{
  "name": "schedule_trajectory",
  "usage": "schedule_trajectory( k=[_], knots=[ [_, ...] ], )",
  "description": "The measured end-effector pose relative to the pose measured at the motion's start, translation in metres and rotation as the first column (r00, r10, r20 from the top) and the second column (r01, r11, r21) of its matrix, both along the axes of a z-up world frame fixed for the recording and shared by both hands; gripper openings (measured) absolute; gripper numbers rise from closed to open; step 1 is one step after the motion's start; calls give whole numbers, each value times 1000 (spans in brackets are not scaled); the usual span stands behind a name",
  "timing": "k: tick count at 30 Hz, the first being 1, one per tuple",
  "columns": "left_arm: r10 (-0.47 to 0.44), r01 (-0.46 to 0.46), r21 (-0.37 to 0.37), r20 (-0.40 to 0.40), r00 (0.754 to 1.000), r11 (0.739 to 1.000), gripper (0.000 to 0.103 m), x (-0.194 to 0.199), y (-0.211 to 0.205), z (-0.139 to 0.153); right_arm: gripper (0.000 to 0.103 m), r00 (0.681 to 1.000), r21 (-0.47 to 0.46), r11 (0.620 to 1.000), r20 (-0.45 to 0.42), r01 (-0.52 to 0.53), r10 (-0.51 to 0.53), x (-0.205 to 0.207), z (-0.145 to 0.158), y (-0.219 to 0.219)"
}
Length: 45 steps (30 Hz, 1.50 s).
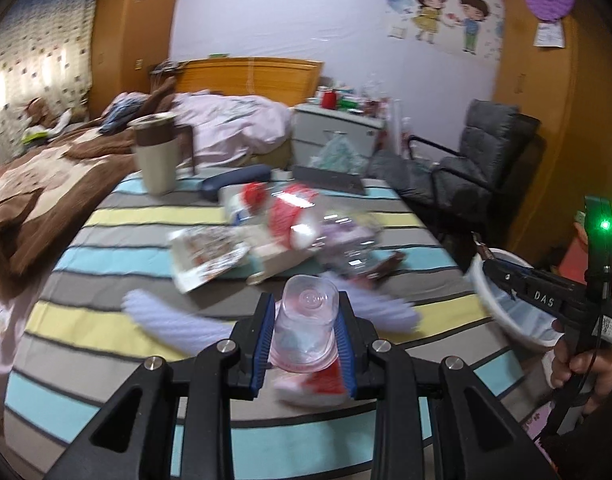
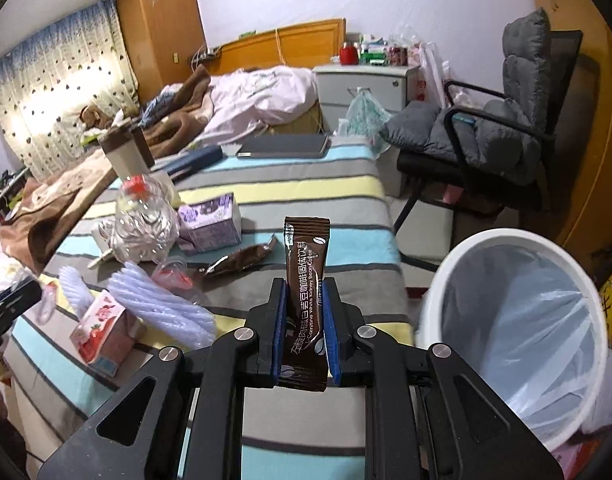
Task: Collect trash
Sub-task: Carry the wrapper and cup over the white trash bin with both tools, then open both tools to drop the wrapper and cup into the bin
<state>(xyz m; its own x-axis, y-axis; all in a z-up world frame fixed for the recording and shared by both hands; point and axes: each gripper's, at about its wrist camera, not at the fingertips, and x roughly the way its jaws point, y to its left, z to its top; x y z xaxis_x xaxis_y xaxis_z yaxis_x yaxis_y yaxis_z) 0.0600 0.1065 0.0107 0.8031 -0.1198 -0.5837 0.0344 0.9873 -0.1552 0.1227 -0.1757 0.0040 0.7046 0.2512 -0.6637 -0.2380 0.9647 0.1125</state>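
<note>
Between right gripper [image 2: 304, 300] fingers — coffee sachet [image 2: 306, 280], "L-Carnitine White Kidney Bean Coffee".

We see our left gripper [image 1: 306, 326] clamped on a small clear plastic cup [image 1: 308, 320], its base turned toward the far wall, above the striped cloth [image 1: 105, 336]. Under the cup lies a red and pink carton [image 1: 318, 390], blurred. Beyond it sit a white foam sleeve [image 1: 173, 320], a printed wrapper [image 1: 205, 254] and a crushed clear bottle [image 1: 346, 240]. A tall cup with a brown band [image 1: 155, 152] stands at the far left. At right, our right gripper [image 1: 554, 300] shows before the white bin [image 1: 506, 300]; its jaws cannot be made out
</note>
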Motion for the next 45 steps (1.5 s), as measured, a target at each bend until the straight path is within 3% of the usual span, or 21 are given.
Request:
schedule_trajectory(
  k=[11, 24, 35, 43, 45],
  knots=[
    [-198, 197, 13, 19, 980, 980, 31, 29, -90, 15, 20, 992, 0, 993, 49, 119, -119, -18, 16, -49],
    [-399, 399, -26, -15, 917, 917, 31, 64, -191, 13, 20, 964, -7, 964, 21, 264, -264, -26, 4, -113],
    [-505, 504, -38, -84, 859, 863, 31, 89, -258, -7, 20, 942, -33, 943, -49, 331, -332, -23, -21, -152],
    [-513, 512, -46, -133, 848, 858, 31, 102, -281, -23, 21, 936, -67, 940, -94, 335, -340, -14, -34, -162],
    [-508, 507, -43, -140, 850, 861, 39, 104, -283, -25, 22, 938, -73, 943, -103, 325, -331, -13, -36, -162]
  ],
)
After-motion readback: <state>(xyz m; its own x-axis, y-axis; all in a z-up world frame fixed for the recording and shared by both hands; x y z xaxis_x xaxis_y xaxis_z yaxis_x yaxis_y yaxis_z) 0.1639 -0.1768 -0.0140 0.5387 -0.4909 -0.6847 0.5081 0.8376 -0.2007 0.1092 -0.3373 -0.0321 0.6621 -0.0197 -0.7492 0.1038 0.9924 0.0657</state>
